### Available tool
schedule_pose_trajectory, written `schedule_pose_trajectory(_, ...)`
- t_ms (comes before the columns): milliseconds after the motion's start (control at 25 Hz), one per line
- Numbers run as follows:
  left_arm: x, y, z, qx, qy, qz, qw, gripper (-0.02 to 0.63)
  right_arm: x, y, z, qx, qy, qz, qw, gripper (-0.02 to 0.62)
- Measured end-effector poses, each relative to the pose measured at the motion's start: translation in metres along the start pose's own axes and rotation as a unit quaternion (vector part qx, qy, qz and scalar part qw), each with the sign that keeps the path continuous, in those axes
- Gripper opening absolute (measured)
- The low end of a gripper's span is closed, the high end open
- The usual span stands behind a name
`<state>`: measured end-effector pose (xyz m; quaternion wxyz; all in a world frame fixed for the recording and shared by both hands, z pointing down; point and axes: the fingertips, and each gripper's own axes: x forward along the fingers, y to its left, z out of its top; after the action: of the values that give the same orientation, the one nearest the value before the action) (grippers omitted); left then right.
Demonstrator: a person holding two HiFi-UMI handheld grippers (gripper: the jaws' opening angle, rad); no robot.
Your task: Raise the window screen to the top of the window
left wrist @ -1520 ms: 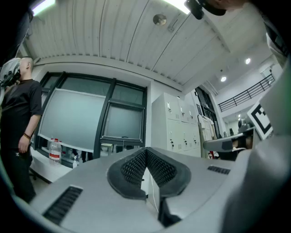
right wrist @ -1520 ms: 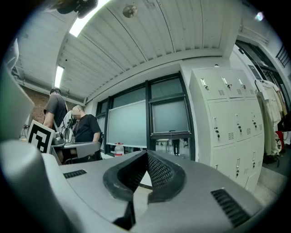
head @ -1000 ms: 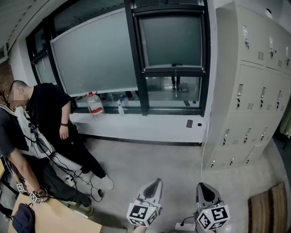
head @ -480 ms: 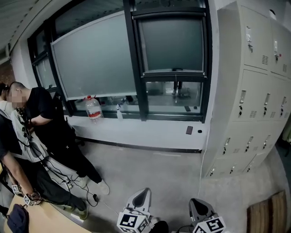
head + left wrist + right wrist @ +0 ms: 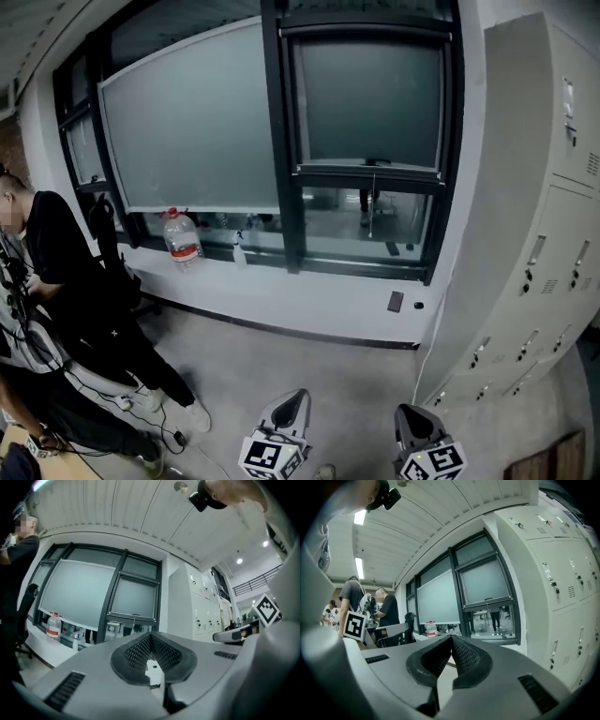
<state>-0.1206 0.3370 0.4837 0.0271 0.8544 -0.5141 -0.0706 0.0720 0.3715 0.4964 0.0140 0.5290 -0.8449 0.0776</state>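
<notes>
Window [image 5: 278,141]: is filling the far wall, well apart from both grippers.
Lockers [image 5: 534,234]: are standing just right of the window; a wide swing of the right gripper there is risking a knock.
Window screen [image 5: 370,98]: is hanging in the right pane with its bottom bar [image 5: 370,170] sitting partway down and clear glass showing below, so it is not yet raised.
Person [image 5: 66,281]: is standing at the left by the sill [image 5: 281,281], away from the right pane.
Left gripper [image 5: 298,396]: is riding low in the head view, its jaws pressed together on nothing.
Right gripper [image 5: 407,411]: is sitting beside it, likewise closed and empty.
Water bottle [image 5: 180,237]: is standing on the sill under the left pane, and is likely out of the way.
Pull cord [image 5: 373,192]: is dangling from the bar. It is thin, so jaws arriving closed are likely to be sliding past it, and a one-sided tug is risking a crooked, jammed screen.
</notes>
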Motion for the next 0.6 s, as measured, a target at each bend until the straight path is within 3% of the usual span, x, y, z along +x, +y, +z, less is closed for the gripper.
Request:
schedule_pose_trajectory(80,0.036,0.028,0.012,0.009,-0.01,0.001,0.9999,0.003,0.036,-0.013,0.017,-0.01,-0.004,-0.007,1.0,0.006)
schedule_pose_trajectory(280,0.101,0.077,0.029,0.016,-0.017,0.007,0.9997,0.003,0.098,-0.028,0.042,0.022,-0.022,0.005,0.999,0.006)
schedule_pose_trajectory(440,0.149,0.093,0.029,0.022,-0.024,-0.001,0.9995,0.003,0.146,-0.05,0.05,-0.023,-0.012,0.014,1.0,0.006)
schedule_pose_trajectory(600,0.209,0.105,0.015,0.02,-0.016,-0.012,0.9996,0.003,0.196,-0.095,0.058,-0.025,-0.022,0.0,0.999,0.006)
